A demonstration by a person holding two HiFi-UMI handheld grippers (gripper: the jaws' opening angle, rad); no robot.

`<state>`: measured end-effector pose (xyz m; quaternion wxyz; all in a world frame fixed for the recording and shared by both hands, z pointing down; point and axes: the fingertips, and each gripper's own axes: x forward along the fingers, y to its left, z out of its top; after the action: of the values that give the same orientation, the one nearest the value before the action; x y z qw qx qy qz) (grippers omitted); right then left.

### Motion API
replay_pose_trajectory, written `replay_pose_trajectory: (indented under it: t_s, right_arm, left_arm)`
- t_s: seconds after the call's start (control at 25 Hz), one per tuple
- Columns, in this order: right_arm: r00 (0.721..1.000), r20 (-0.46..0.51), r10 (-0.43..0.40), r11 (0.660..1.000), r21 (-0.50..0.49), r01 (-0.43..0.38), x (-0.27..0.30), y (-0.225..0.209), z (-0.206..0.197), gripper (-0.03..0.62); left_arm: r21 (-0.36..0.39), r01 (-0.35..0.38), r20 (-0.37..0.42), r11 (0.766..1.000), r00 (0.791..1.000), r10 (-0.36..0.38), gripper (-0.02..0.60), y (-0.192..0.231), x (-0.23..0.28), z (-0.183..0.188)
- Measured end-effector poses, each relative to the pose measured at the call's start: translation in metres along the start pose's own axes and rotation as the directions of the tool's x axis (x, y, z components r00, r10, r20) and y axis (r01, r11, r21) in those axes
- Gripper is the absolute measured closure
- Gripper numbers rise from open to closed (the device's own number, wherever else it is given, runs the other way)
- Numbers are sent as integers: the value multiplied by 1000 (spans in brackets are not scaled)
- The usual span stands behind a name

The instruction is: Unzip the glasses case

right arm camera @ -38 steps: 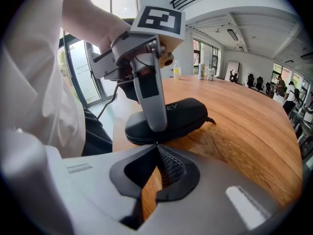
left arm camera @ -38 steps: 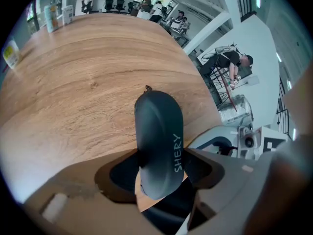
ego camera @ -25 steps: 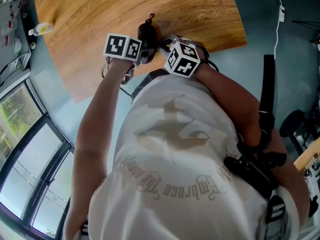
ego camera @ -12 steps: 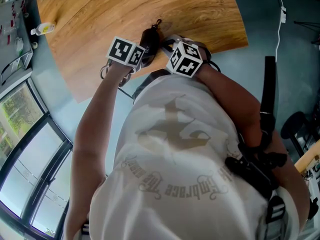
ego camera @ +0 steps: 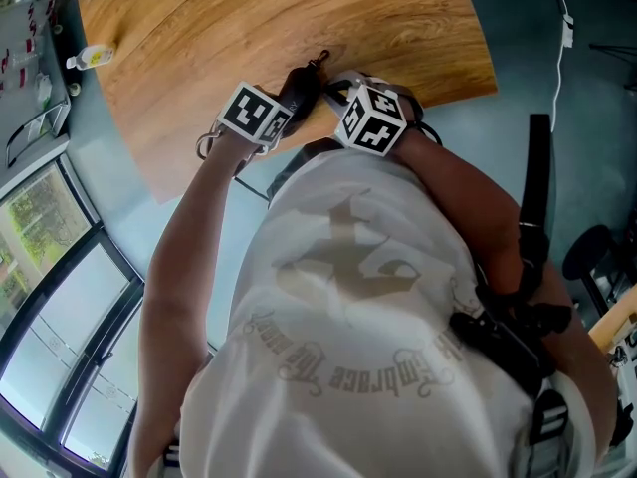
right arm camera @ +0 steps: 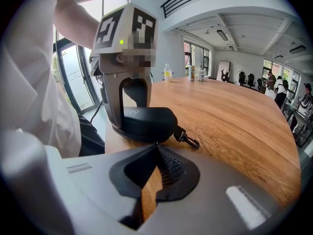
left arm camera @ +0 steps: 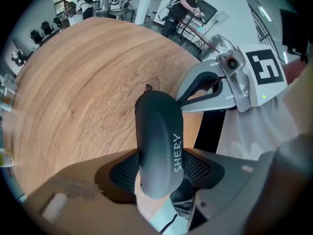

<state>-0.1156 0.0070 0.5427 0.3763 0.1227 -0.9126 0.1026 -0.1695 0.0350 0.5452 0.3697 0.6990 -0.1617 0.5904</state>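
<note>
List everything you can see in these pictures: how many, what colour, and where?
glasses case: one, dark grey, on the table near its edge
snap clip: one, black, at the case's end, lying on the table
table: one, light wood, curved edge
bottles: about three, one with yellow, far across the table
office chairs: several, black, beyond the table
T-shirt: one, white with grey print, on the person
left gripper: one, grey, jaws closed on the case from above
right gripper: one, grey, jaws together at the case's near edge
</note>
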Motion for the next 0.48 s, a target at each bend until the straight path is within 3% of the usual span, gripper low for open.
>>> replay_pose_trajectory:
  t_s: [0.32,0.48]
  right_arm:
    - [1000,-9,4,1000,-25,-4,-3,-1,-1,586]
    - [1000,-13,8,998,-63,-9,-4,1,0,586]
  left_arm:
    - [158,-56,-74,986,995,68,285,-1,-1,-8]
    - [237,-18,-113,971,992,46,285,-10,6,-17]
